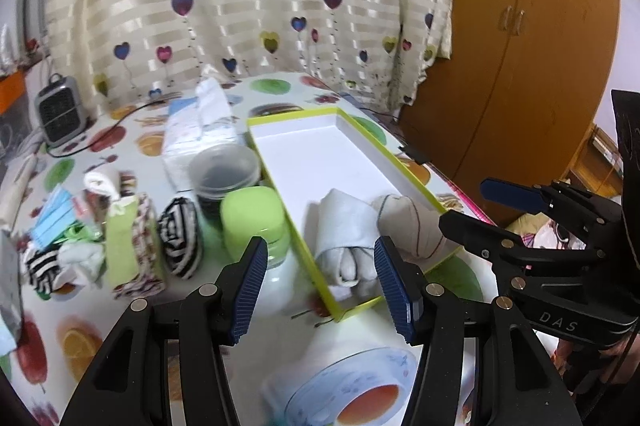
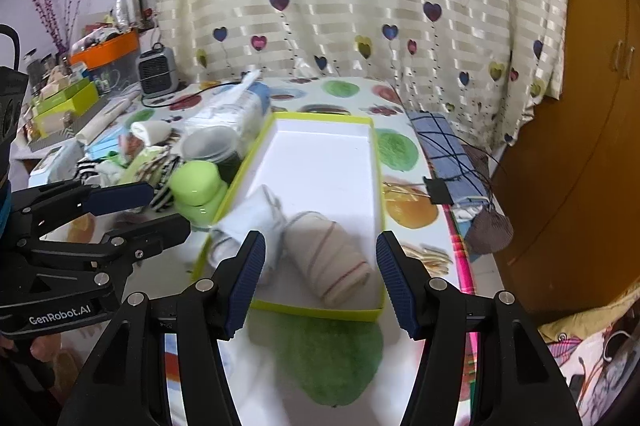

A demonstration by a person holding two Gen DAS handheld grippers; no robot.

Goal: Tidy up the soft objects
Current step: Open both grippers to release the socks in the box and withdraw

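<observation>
A white tray with a lime-green rim (image 1: 280,120) (image 2: 320,118) lies on the table. Two rolled soft items lie at its near end: a white rolled cloth (image 1: 344,234) (image 2: 256,222) and a beige rolled sock with thin stripes (image 1: 412,226) (image 2: 332,258). More soft items lie left of the tray: a black-and-white striped roll (image 1: 180,238), a patterned cloth bundle (image 1: 136,246) and small socks (image 1: 60,262). My left gripper (image 1: 320,282) is open and empty, just before the tray's near end. My right gripper (image 2: 320,278) is open and empty, over the beige sock.
A green-lidded jar (image 1: 252,222) (image 2: 196,190) and a dark plastic cup (image 1: 224,170) stand beside the tray's left rim. A tissue pack (image 1: 200,130), a small heater (image 1: 60,110), face masks (image 1: 52,218) and a blue checked cloth (image 2: 448,150) are also around. The table's right edge (image 2: 464,266) is near.
</observation>
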